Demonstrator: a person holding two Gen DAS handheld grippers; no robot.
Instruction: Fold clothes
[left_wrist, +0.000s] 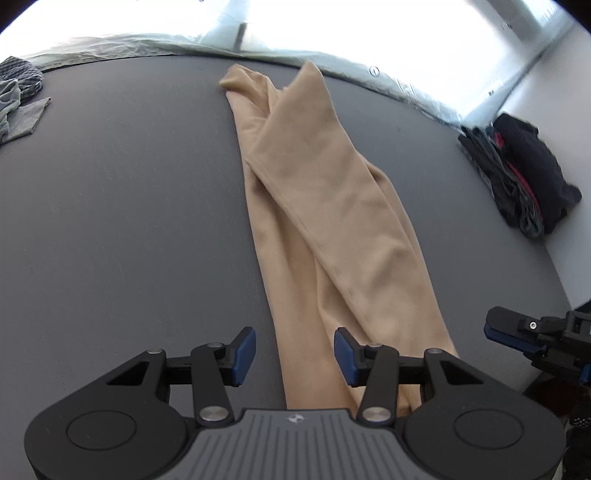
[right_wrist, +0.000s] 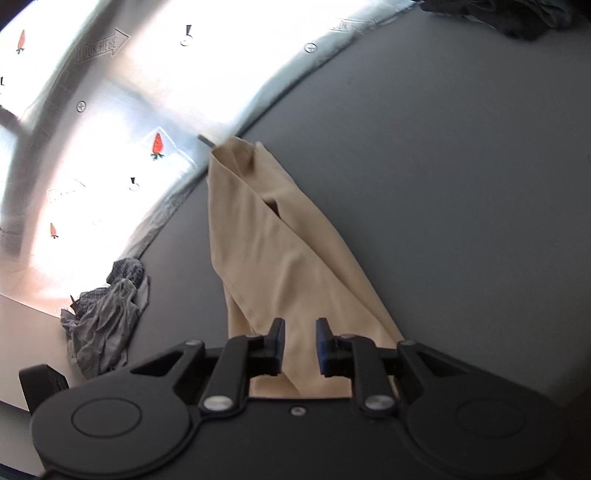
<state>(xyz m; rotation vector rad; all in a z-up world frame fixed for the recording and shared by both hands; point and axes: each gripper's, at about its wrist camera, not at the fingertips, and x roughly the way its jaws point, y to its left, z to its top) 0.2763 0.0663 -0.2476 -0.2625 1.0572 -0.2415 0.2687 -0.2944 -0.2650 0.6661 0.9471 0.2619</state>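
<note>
The tongs (right_wrist: 298, 345) sit at the lower middle of the frame, their 2 blue pads apart above a tan garment (right_wrist: 273, 258) that runs up the grey worktop (right_wrist: 443, 184). A crumpled grey cloth pile (right_wrist: 107, 317) lies at the lower left.

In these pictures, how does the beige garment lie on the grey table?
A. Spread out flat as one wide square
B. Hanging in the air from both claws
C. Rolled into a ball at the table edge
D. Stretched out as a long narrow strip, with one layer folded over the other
D: the beige garment runs as a long strip away from the open left claw across the grey table, its layers overlapping.
</note>
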